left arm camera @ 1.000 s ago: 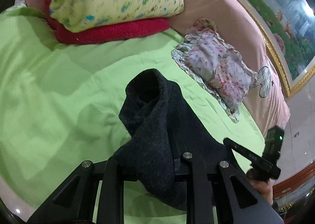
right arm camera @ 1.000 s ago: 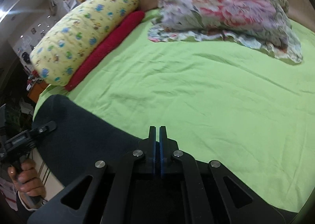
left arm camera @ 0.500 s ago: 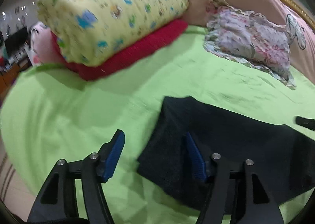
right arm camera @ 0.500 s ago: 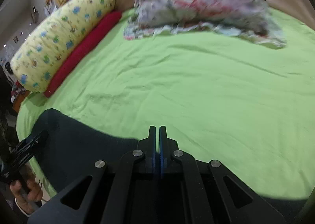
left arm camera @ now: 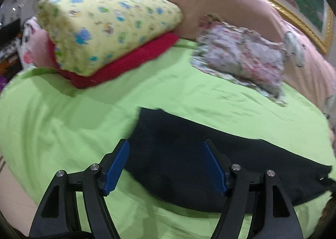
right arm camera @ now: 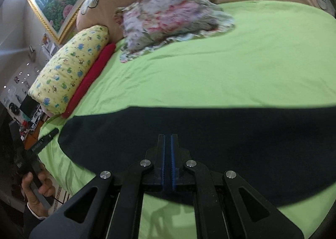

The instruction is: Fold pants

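While lying flat: one pair of dark pants (left arm camera: 210, 155) on the green sheet (left arm camera: 63, 123).
Left gripper (left arm camera: 168, 163): jaws wide apart, empty, over the pants.
Right gripper (right arm camera: 168, 155): jaws nearly closed; grip on the pants unclear.
Beyond the pants: three pillows; yellow (left arm camera: 109, 27), red (left arm camera: 130, 60), floral (left arm camera: 241, 58).

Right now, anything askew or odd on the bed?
Nothing stands out. The dark pants lie flat across the near edge of the green sheet. The left tool is open above them; the right tool is shut. The floral pillow looks rumpled, nothing more.
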The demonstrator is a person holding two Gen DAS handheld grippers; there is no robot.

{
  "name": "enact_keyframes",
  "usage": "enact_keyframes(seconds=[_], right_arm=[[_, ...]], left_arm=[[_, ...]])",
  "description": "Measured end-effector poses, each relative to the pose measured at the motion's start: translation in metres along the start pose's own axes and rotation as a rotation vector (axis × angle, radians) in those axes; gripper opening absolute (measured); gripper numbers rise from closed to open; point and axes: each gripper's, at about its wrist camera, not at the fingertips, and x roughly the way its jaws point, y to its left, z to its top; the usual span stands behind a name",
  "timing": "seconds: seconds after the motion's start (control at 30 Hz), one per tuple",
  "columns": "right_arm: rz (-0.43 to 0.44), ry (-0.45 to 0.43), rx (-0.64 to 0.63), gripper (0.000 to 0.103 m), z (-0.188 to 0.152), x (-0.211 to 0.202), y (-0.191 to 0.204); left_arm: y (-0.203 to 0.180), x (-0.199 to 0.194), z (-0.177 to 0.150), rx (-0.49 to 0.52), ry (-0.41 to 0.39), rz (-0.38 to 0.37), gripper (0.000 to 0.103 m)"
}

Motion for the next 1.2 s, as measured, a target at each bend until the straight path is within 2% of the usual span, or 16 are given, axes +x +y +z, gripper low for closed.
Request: enact_keyframes(seconds=[0.2, 0.53, 0.57, 0.63, 0.67, 0.7, 0.93, 1.2], right_arm=[[-0.033, -0.020, 0.081, 0.006, -0.025, -0.029, -0.033], [-0.121, -0.102, 0.237, 0.006, -0.053, -0.079, -0.092], [-0.127, -0.111, 0.255, 0.009, -0.055, -0.083, -0.098], [-0.139, -0.130, 0.298, 0.031, -0.057, -0.091, -0.109], [-0.138, -0.147, 0.320, 0.051, -0.059, -0.096, -0.115], [-0.139, -0.169, 0.338, 0.056, -0.061, -0.101, -0.121], [-0.148, -0.203, 0.438, 0.056, -0.064, -0.113, -0.154], [-0.163, -0.224, 0.504, 0.056, -0.062, -0.111, -0.172]], left_arm=[[-0.047, -0.004, -0.009, 0.094, 0.021, -0.090, 0.074], [-0.145, 0.001, -0.039, 0.290, 0.100, -0.237, 0.076], [-0.152, 0.001, -0.041, 0.301, 0.109, -0.250, 0.076], [-0.169, 0.003, -0.046, 0.324, 0.129, -0.276, 0.076], [-0.175, 0.003, -0.047, 0.334, 0.133, -0.284, 0.076], [-0.183, 0.004, -0.048, 0.347, 0.137, -0.294, 0.076], [-0.240, 0.006, -0.052, 0.478, 0.149, -0.334, 0.077], [-0.294, 0.008, -0.059, 0.588, 0.170, -0.393, 0.079]])
